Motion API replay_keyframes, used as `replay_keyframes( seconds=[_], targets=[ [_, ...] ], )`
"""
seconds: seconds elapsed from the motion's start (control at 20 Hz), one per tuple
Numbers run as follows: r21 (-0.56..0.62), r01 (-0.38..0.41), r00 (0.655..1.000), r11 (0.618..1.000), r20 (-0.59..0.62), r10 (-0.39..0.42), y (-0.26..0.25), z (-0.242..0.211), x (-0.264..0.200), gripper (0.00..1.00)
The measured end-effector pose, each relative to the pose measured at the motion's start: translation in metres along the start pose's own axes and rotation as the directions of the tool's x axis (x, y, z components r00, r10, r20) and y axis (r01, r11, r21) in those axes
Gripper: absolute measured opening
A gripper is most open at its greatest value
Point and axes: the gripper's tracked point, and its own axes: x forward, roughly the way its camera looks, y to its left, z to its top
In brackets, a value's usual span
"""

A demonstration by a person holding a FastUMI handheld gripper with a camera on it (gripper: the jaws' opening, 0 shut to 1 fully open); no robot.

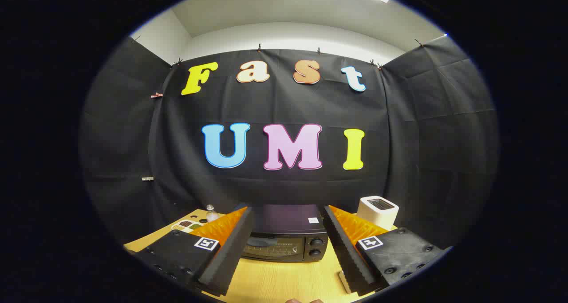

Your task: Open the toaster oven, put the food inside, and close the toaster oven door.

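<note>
- On the light wooden table (284,281), a black box-shaped toaster oven (288,234) is being framed just beyond the fingertips, door closed.
- Gripper (287,214) is being held with fingers spread apart, nothing clamped.
- Left of the oven, a plate of food (186,226) and a small bottle (211,213) are being seen.
- A white pop-up toaster (378,210) is being noted beyond the right finger.

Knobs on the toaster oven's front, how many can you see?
2. Both knobs sit on the toaster oven, right of its door: one above the other. The open gripper's right finger may hide more.
</note>
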Motion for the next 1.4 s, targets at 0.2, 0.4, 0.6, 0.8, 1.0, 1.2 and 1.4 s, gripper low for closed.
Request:
replay_keyframes(
  seconds=[0.2,0.4,0.6,0.8,1.0,1.2,1.4],
  targets=[
    [-0.002,0.0,1.0,1.0,0.005,0.0,-0.001,0.001,-0.003,0.97],
    [0.013,0.008,1.0,1.0,0.001,-0.008,-0.003,0.001,-0.005,0.97],
    [0.008,0.011,1.0,1.0,-0.006,-0.011,-0.004,-0.002,-0.009,0.97],
    [0.005,0.008,1.0,1.0,-0.017,-0.008,-0.002,-0.007,-0.01,0.97],
    [0.009,0.006,0.999,1.0,-0.041,-0.005,0.001,-0.018,-0.002,0.97],
    [-0.002,0.012,0.997,1.0,-0.073,-0.012,0.004,-0.031,0.013,0.97],
    [-0.008,0.012,0.993,1.0,-0.117,-0.012,0.012,-0.049,0.039,0.98]
  ],
)
